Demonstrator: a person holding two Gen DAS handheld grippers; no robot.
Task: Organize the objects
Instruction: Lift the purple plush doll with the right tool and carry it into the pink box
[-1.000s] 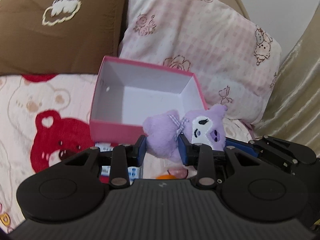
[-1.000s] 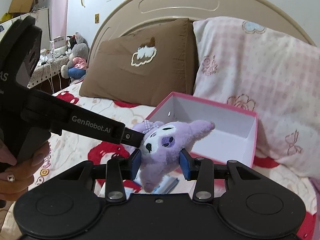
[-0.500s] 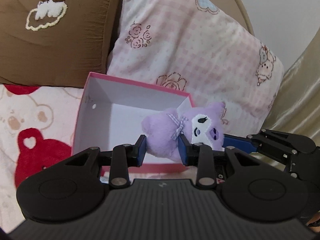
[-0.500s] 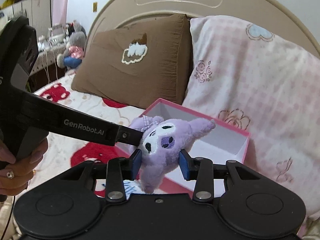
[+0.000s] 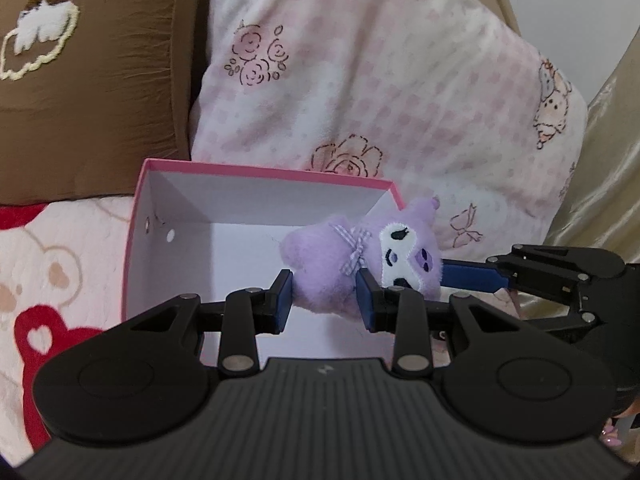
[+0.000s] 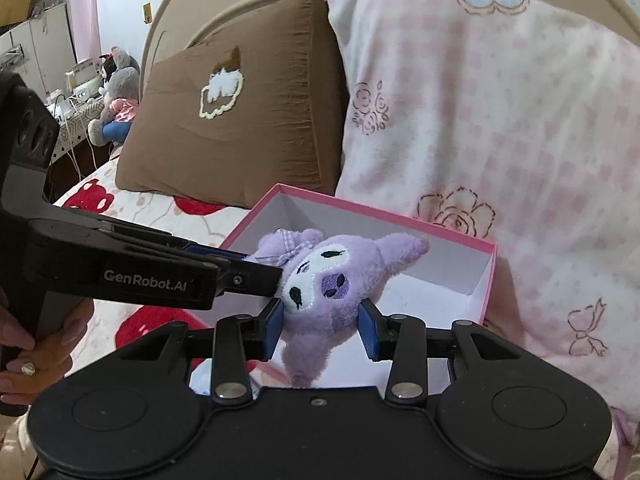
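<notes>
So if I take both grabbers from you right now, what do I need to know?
Left gripper: shut on the purple plush toy, at its body end.
Right gripper: shut on the same toy, at its head.
The toy hangs between both grippers, above the open pink box, which sits on the bed in front of the pink pillow. It is not touching the box floor.
Done: toy picked up and brought over the box.
Left: lower it in, open both grippers, pull away.

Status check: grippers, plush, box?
Left hand-held gripper and right hand-held gripper both shut on purple plush. Plush over open pink box. Nothing in the way.
</notes>
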